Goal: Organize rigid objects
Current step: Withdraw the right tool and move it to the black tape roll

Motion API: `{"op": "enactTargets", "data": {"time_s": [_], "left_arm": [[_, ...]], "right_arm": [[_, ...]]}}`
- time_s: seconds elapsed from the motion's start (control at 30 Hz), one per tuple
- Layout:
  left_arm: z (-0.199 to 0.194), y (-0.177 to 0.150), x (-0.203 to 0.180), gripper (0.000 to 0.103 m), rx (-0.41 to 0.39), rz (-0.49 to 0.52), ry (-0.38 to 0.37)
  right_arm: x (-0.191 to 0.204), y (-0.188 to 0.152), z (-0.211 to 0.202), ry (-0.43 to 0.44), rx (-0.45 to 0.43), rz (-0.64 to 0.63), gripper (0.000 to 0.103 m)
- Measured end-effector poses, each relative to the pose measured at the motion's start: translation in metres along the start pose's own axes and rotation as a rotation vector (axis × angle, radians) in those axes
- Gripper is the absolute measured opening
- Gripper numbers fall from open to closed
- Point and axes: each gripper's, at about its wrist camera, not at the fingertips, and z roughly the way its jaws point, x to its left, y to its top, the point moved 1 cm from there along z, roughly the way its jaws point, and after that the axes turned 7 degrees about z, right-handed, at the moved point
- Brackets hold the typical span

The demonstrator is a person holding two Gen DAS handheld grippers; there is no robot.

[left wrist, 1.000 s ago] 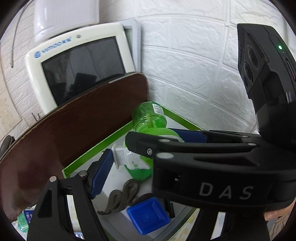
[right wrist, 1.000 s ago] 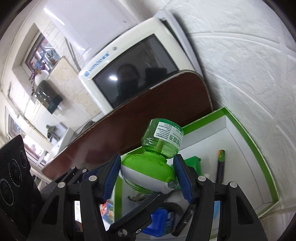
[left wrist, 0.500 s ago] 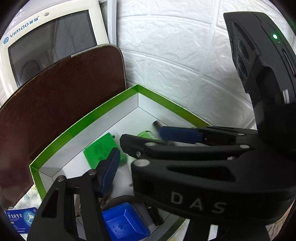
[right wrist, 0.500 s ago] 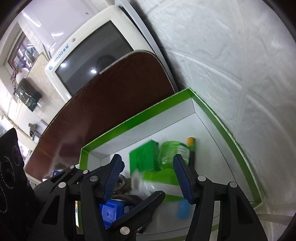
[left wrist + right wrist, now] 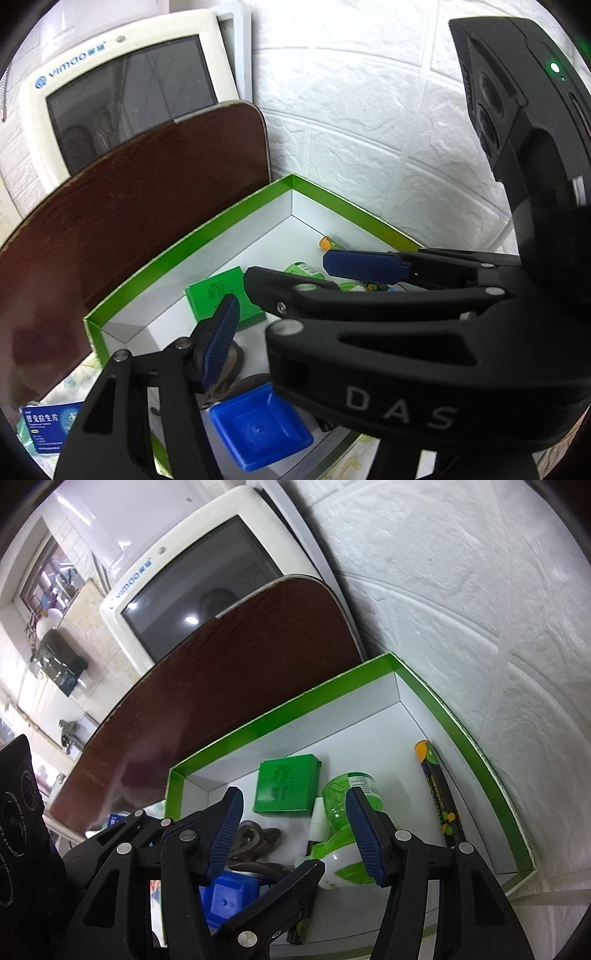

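Note:
A green-rimmed white box [image 5: 461, 716] holds a green bottle on a green-and-white base [image 5: 341, 834], lying on its side. A green packet [image 5: 286, 788], a dark pen-like stick [image 5: 437, 794], a brown curved piece [image 5: 258, 840] and a blue square tray [image 5: 258, 430] also lie in the box. My right gripper [image 5: 295, 830] is open and empty above the bottle. My left gripper [image 5: 291, 291] is open and empty over the box [image 5: 184, 243]; the right gripper's body crosses in front of it.
A dark brown board [image 5: 129, 236] leans behind the box, with a white monitor [image 5: 122, 96] behind it. A white brick-pattern wall [image 5: 369, 129] stands at the right. A blue medicine box [image 5: 44, 428] lies outside the box at lower left.
My right gripper held the green bottle above the box one second ago. It opened, and the bottle now lies on its side in the box. Both grippers have pulled back slightly.

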Motion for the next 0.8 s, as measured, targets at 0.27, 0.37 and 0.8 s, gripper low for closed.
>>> {"op": "enactTargets", "data": {"time_s": [0.27, 0.37, 0.8], "left_arm": [[-0.052, -0.008, 0.017, 0.071, -0.08, -0.004, 0.071], [-0.073, -0.021, 0.026, 0.073, -0.098, 0.002, 0.104], [-0.163, -0.143, 0.13, 0.073, -0.113, -0.303, 0.345]], "right_arm": [[0.044, -0.005, -0.02, 0.041, -0.035, -0.076, 0.061], [0.063, -0.009, -0.028, 0.064, -0.05, -0.103, 0.061], [0.15, -0.05, -0.041, 0.143, -0.043, -0.262, 0.061]]}}
